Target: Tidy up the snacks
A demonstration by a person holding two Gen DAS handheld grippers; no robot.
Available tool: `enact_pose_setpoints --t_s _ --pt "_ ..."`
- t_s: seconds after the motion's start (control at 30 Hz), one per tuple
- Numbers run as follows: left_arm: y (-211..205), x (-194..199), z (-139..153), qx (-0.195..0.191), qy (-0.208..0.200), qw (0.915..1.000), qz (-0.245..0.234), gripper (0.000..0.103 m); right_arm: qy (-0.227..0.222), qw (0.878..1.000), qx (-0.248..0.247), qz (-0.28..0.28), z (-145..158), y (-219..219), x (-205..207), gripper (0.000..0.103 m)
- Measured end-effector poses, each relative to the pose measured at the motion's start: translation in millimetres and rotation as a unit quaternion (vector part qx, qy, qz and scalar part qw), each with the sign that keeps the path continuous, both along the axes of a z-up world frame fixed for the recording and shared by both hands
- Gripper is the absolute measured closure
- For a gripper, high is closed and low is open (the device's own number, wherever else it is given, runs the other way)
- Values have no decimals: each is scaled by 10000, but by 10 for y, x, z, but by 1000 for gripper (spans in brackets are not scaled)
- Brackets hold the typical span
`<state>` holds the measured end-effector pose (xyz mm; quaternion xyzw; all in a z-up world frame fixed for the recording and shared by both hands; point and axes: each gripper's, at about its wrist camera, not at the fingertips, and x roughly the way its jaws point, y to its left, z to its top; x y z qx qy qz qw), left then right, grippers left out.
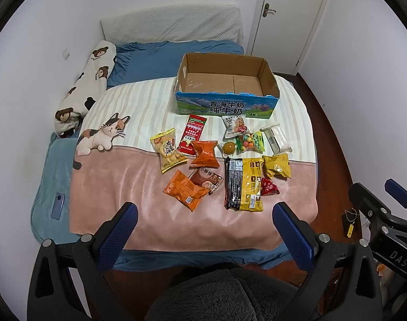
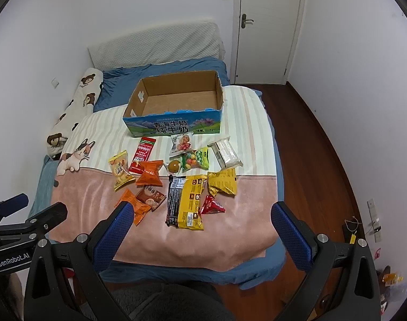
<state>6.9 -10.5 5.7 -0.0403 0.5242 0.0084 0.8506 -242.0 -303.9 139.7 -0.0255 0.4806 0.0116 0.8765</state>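
Bed blanket (image 1: 110, 187) strewn with snacks (image 1: 222, 165), left gripper (image 1: 203, 214) and right gripper (image 2: 202, 214) both wide apart, empty

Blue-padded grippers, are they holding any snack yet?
No. The left gripper and right gripper are both open and empty; the snacks lie on the pink blanket.

Pink blanket (image 1: 123, 187) with cream stripes and a calico cat (image 1: 102, 136); blue sheet (image 1: 155, 61); brown box (image 1: 225, 85), blue-green front; white bear-print pillow (image 1: 88, 88); orange packet (image 1: 186, 190).
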Motion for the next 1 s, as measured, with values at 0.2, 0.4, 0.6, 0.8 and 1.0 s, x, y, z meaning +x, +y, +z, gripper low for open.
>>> enact_pose_setpoints --t_s 0.2,0.4,0.6,0.8,1.0 --pt "18 21 -15 -3 10 10000 14 0 16 10000 1 13 -3 28 12 0" --pt "21 19 -13 -2 -2 10000 -14 0 23 10000 7 2 -5 26 17 0" --pt "22 15 -9 -3 2 10000 -5 0 6 10000 -8 -5 -18 39 29 0" --pt "48 38 -21 -13 -3 10000 -5 0 15 10000 2 11 -24 44 42 0" --pt "83 68 -26 -46 -37 10000 27 0 -2 10000 1 21 -15 51 31 0"
